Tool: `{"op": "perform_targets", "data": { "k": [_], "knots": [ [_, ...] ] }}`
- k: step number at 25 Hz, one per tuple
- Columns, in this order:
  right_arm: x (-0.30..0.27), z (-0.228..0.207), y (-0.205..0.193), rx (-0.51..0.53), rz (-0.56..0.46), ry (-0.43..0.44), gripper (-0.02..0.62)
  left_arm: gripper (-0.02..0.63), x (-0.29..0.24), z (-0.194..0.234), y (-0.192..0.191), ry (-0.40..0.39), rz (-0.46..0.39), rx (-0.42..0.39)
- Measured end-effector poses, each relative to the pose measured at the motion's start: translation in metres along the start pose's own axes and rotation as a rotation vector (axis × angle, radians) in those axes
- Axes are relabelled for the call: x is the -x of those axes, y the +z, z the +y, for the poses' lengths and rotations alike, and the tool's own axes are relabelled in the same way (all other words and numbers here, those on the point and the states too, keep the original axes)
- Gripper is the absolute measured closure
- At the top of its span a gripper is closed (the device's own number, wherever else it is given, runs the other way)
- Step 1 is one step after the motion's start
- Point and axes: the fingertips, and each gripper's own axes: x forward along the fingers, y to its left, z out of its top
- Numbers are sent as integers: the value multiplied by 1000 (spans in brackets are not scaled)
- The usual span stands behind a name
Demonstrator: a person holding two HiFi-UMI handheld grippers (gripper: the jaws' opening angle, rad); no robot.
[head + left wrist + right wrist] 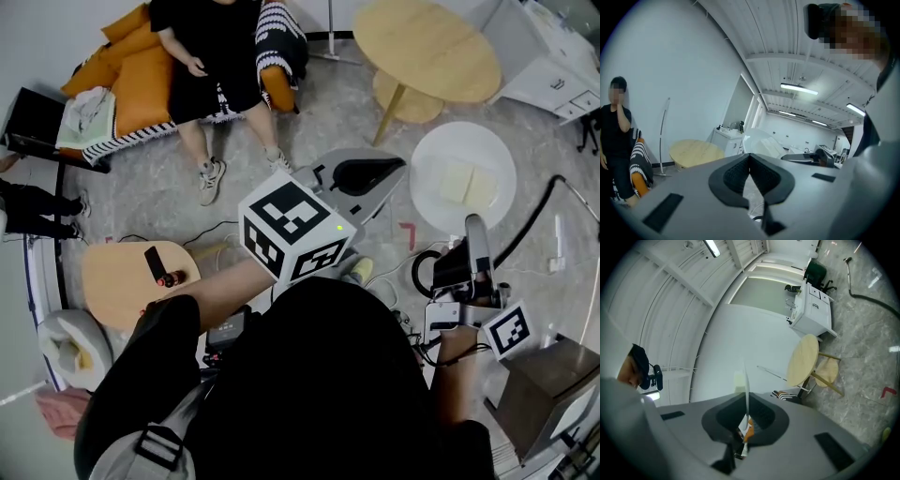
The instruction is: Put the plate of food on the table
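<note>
Holding plate (462,175) by rim, right tongs (475,225) pinching it; we have it over floor, near round worktop (427,47), not on it. Left tongs (750,168) pressed together, empty. Setting down not yet done.

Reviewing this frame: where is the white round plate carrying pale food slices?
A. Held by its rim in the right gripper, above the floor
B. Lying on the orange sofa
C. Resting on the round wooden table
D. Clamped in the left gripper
A: in the head view the right gripper is clamped on the rim of the white round plate, which hangs over the grey floor, well apart from the round wooden table.
</note>
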Motion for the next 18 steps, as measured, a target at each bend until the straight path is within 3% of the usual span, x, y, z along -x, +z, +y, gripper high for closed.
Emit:
{"op": "perform_targets", "data": {
  "k": [18],
  "knots": [
    [-15, 8, -15, 6, -16, -33, 577, 600, 16, 19, 3, -24, -22, 20]
  ]
}}
